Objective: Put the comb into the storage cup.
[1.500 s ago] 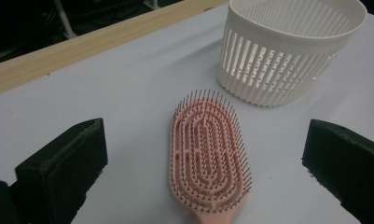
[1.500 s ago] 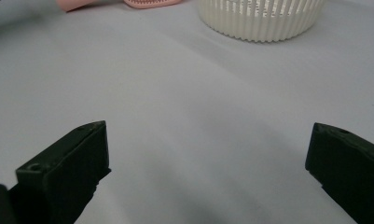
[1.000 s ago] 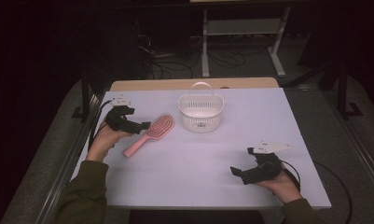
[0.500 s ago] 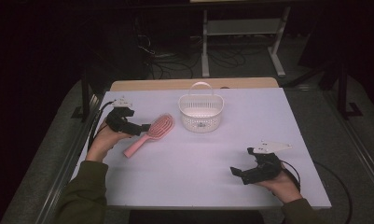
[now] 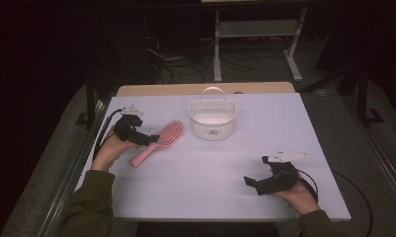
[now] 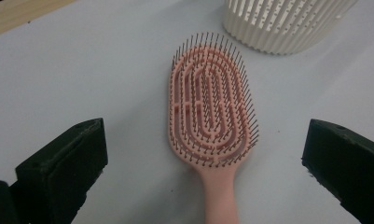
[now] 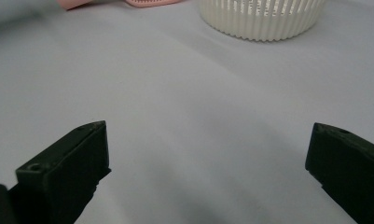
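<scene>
The pink brush [image 6: 211, 116] lies bristles-up on the white worktop [image 5: 185, 182], left of the basket [image 5: 213, 120]. The left tool [image 5: 147, 139] hovers over its handle, jaws wide apart, gripping nothing. The right tool [image 5: 252, 183] rests near right, wide open and empty.

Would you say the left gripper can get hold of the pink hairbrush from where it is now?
Probably yes. The left gripper is open, and in its own view the hairbrush lies bristles up between the jaws, handle toward the camera, nothing across it. The basket stands apart, beyond the brush head.
</scene>
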The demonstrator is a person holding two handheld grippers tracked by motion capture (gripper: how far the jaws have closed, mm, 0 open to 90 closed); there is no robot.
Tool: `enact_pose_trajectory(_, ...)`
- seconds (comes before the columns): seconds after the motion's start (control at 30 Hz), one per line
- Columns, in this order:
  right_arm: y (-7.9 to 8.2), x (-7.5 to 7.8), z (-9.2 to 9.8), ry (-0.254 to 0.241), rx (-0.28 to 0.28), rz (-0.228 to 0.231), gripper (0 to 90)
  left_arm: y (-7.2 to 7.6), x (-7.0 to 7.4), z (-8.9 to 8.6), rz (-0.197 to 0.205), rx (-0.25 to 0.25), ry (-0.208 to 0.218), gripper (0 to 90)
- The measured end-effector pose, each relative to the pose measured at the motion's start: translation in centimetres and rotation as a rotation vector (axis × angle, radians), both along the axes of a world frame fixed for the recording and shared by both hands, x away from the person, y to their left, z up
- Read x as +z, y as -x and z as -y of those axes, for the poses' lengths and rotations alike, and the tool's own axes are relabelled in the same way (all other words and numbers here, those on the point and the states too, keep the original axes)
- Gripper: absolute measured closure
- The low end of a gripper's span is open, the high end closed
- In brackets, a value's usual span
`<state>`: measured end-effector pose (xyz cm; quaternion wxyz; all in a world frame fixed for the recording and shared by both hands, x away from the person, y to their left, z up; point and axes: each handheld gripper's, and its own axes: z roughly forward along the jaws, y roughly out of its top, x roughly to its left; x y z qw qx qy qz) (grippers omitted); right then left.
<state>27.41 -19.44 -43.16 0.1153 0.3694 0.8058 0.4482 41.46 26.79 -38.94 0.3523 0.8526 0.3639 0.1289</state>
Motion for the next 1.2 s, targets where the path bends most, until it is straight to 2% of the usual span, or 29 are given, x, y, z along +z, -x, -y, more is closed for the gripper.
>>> enact_pose_trajectory(0.67,0.0,0.0,0.0,-0.001,0.0,0.0,0.0,0.1,-0.8,0.3,-0.059,-0.007,-0.09,0.0)
enact_pose_trajectory(1.2,0.0,0.0,0.0,0.0,0.001,-0.001,0.0,0.0,-1.5,0.6,-0.108,-0.009,-0.141,0.0)
